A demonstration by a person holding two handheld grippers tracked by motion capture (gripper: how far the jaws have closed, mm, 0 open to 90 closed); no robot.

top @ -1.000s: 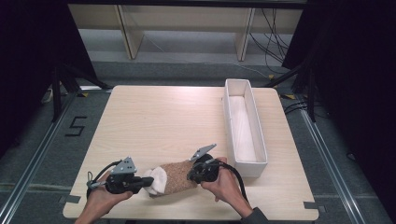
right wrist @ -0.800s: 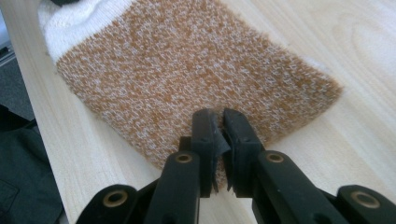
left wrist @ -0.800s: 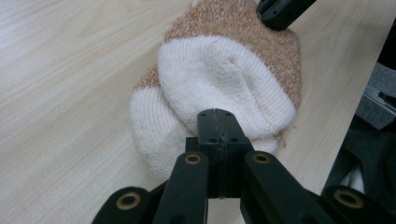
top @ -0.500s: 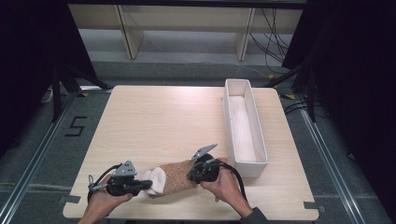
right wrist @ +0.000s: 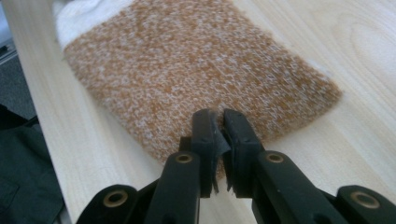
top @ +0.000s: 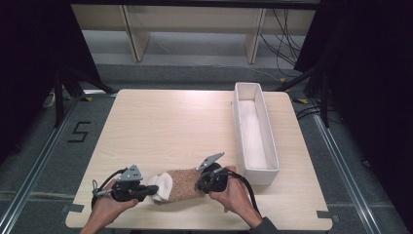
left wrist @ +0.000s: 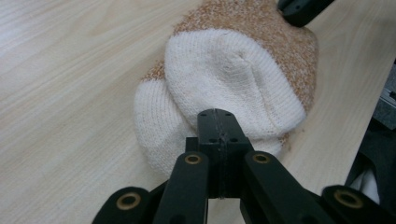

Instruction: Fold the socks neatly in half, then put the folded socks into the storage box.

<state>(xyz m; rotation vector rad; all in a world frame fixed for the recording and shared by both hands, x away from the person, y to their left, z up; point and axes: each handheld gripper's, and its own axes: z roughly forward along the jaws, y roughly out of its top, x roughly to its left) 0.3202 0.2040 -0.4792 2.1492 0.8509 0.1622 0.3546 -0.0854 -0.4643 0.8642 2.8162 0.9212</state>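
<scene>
Table (top: 160, 126) carries a white tray (top: 238, 119), contents unclear; my left gripper (left wrist: 215, 122) and right gripper (right wrist: 215, 122) fingers pinch the sock (top: 180, 184).

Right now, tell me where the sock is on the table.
In the high view the sock lies near the table's front edge, stretched between the left gripper at its white toe and the right gripper at its brown end, left of the white bin.

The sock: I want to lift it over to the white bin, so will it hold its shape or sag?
Probably sag: the sock is soft knit, lying flat and folded on the table. It looks light and unlikely to slip, since the left gripper and right gripper each pinch an end.
</scene>
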